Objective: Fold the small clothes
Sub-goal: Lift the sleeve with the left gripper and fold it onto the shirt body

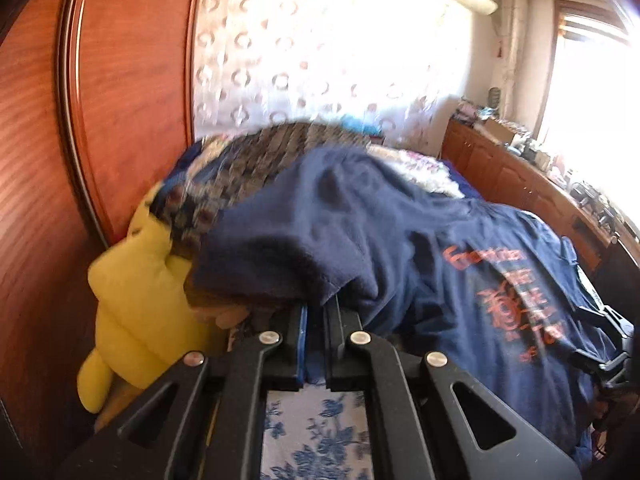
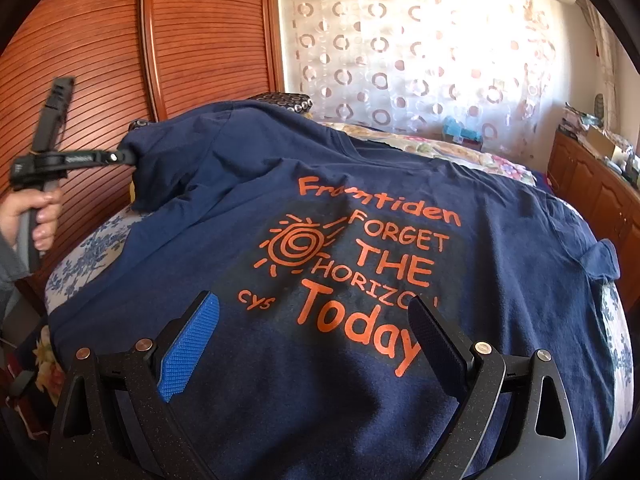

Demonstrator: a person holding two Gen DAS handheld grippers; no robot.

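T-shirt (image 2: 360, 208) navy, orange print up, spread over the bed (image 2: 88, 256); left gripper (image 1: 316, 316) pinching a sleeve.

Left wrist view: left gripper jaws nearly closed on navy fabric at lower centre, sleeve bunched and lifted above them; yellow plush toy (image 1: 136, 292) at left against the wooden wardrobe (image 1: 120, 80). Right wrist view: right gripper (image 2: 316, 344) jaws spread wide, holding nothing, over the shirt's lower part at bottom centre; blue pad on one finger. Left gripper visible at frame left, clamped on the sleeve tip, person's hand (image 2: 40, 216) on its handle. Patterned curtain (image 2: 420, 60) in the upper right.
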